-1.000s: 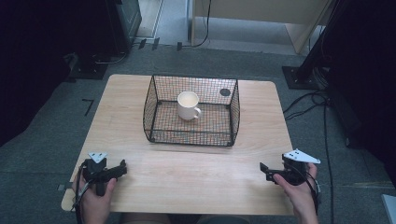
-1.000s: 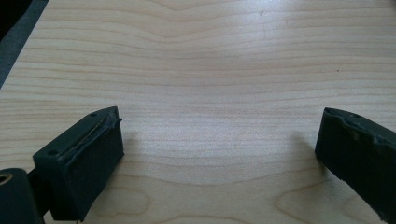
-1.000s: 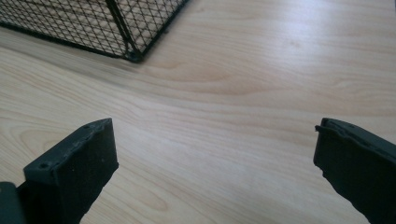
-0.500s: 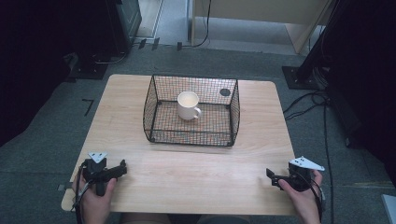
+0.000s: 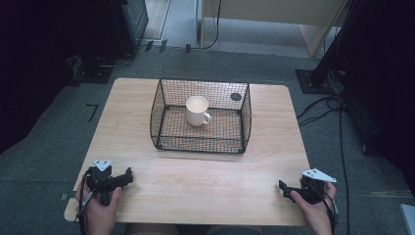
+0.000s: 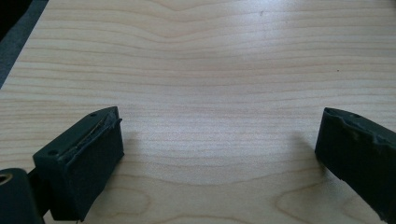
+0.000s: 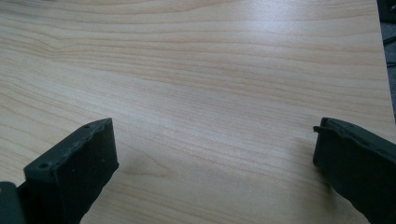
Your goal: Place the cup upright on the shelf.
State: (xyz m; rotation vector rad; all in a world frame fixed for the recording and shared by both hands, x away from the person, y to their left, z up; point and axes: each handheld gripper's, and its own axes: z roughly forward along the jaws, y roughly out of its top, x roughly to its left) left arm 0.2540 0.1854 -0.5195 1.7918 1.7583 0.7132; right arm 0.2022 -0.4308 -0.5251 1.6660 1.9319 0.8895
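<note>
Left gripper (image 5: 128,176), high view: it rests at the near left corner of the table (image 5: 132,105), jaws apart, nothing between them.
Right gripper (image 5: 283,187), high view: it sits at the near right corner, pointing inward, jaws seemingly parted, though too small here to be sure.
Mug (image 5: 197,110), high view: white, upright, handle toward the near right, standing inside the wire basket (image 5: 200,142) at mid-table, well apart from both grippers.
Left gripper (image 6: 219,140), left gripper view: jaws spread wide over bare wood, gripping nothing; whether their tips touch the table I cannot tell.
Right gripper (image 7: 215,144), right gripper view: jaws equally wide, holding nothing, bare tabletop between them and the table's edge off to the right.
Risk, reach: going in low would likely strike a basket wall; the mug probably has to be approached from above.
Risk, grip: a pinch on the rounded, glazed side could slip or tip the mug against the wire.
Risk, basket: it looks light, so a snagged jaw may drag it along.
</note>
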